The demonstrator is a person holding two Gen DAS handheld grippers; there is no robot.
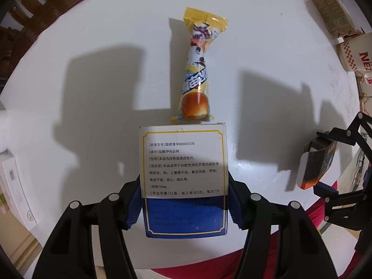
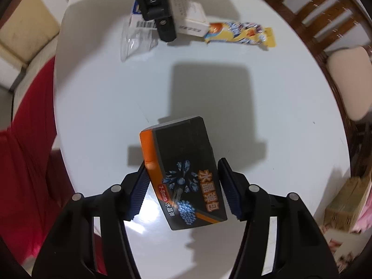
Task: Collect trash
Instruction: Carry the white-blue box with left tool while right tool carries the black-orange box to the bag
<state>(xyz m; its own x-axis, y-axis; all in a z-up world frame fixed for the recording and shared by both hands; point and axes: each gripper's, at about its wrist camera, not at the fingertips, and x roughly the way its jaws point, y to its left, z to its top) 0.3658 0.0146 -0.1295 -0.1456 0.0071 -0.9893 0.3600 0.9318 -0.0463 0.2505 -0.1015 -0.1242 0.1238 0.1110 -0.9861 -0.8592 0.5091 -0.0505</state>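
My left gripper (image 1: 184,200) is shut on a white and blue medicine box (image 1: 183,162), held just above the white round table (image 1: 93,46). A yellow snack wrapper (image 1: 197,69) lies on the table right beyond the box. My right gripper (image 2: 183,186) is shut on a black and orange box (image 2: 183,162), held above the table. The right gripper and its box also show at the right edge of the left wrist view (image 1: 318,162). The left gripper's body (image 2: 153,7) and the medicine box (image 2: 190,18) show at the top of the right wrist view, beside the wrapper (image 2: 239,34).
A clear plastic bag (image 2: 137,39) lies on the table near the left gripper. A paper cup (image 1: 355,53) and cardboard boxes (image 1: 330,4) stand at the far right. Wooden chairs (image 2: 325,18) ring the table. A red bin or cloth (image 2: 28,151) sits below the table edge.
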